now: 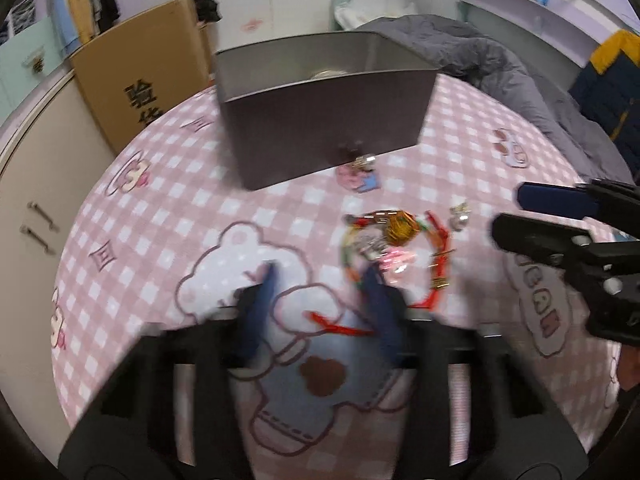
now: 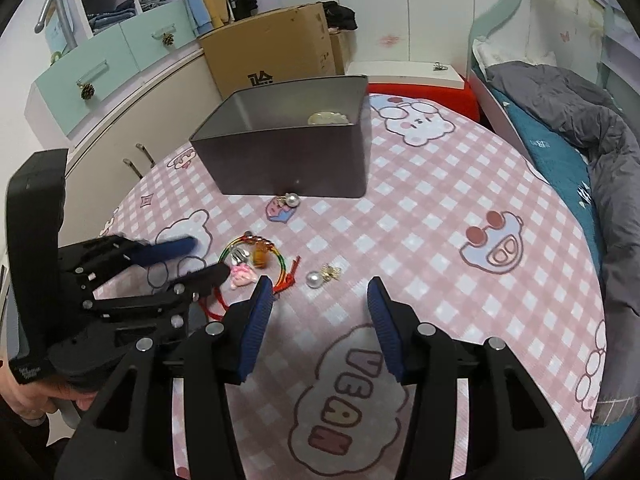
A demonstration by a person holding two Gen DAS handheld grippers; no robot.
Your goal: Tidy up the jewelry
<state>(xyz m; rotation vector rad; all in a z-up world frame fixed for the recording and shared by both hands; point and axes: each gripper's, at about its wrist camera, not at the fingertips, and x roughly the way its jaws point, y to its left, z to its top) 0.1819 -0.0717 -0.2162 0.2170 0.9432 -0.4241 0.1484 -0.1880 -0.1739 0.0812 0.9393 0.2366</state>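
Left gripper [image 2: 200,256] hovers low over the bracelet [image 2: 256,258], its jaws partly apart with nothing pinched between them that the blurred pictures show; one finger reaches toward the pink charm [image 2: 242,276] by the bracelet's near edge, and whether it touches I cannot tell. Right gripper [image 2: 320,312] hangs over bare cloth with its jaws apart and empty, the pearl [image 2: 314,279] just ahead of it.

Most of the sorting looks undone. A grey tin [image 2: 288,160] stands open at the far side of the worktop [image 2: 440,240], and only one pale, round piece [image 2: 329,118] shows inside it, against the back wall. Everything else lies loose on the checked cloth: the beaded bracelet with a red cord trailing toward the near edge, an amber bead and a silver clip inside its ring, the pink charm beside it, the pearl with a small gold piece [image 2: 331,271] touching it, and a second pearl [image 2: 293,199] with a pink-and-blue charm [image 2: 280,210] right at the foot of the tin.

So, by my reckoning, one item is in and the rest wait; the bracelet cluster seems the next pick for the left side.
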